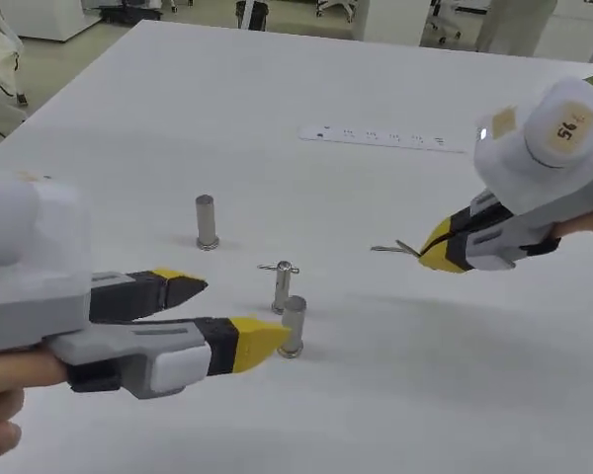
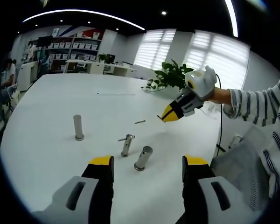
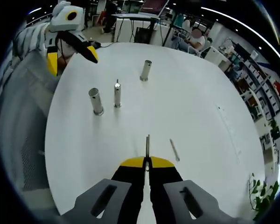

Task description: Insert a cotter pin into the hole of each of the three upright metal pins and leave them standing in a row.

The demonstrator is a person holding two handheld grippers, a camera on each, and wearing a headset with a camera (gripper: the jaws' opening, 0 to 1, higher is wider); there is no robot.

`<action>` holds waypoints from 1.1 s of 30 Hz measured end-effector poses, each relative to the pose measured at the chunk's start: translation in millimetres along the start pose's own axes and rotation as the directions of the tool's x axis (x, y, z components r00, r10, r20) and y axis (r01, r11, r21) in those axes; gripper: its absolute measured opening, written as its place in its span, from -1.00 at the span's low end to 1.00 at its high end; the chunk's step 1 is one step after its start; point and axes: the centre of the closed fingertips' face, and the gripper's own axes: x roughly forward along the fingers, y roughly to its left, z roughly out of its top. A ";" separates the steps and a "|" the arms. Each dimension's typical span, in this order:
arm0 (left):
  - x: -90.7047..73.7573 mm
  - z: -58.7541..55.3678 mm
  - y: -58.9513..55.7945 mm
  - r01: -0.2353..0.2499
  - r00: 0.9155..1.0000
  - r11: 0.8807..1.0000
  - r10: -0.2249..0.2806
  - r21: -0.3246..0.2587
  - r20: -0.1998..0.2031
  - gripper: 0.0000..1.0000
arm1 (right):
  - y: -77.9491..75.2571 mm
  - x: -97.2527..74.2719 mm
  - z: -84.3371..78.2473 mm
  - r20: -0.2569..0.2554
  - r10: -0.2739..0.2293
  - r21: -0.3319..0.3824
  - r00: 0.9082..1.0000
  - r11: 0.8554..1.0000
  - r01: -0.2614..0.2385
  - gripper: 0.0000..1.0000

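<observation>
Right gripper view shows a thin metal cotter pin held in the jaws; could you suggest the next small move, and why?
Probably carry the right gripper with its thin metal cotter pin toward the nearest silver upright pin: it looks empty, the middle upright pin already has one, and the open left gripper flanks it.

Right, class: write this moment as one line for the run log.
left gripper open by nearest pin | right gripper shut on cotter pin | middle pin fitted | spare cotter pin on table
</observation>
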 end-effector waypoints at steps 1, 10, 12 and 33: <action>0.5 1.4 0.1 -0.001 1.000 1.000 0.001 0.001 0.002 0.16 | 1.1 -1.1 0.6 0.008 -0.003 0.008 1.000 1.000 0.002 -0.95; 7.5 9.3 -3.7 0.027 1.000 0.999 -0.027 0.017 -0.014 0.09 | 15.1 -15.4 11.2 0.085 -0.032 0.015 0.996 0.999 0.031 -0.95; 10.4 10.3 -5.1 0.036 0.999 0.999 -0.036 0.015 -0.017 0.06 | 20.1 -18.1 14.1 0.105 -0.029 0.024 0.994 0.999 0.027 -0.95; 53.4 24.3 -36.2 0.188 0.980 0.982 -0.186 0.020 -0.071 -0.39 | 54.2 -24.0 18.6 0.194 -0.060 0.066 0.979 0.997 0.048 -0.95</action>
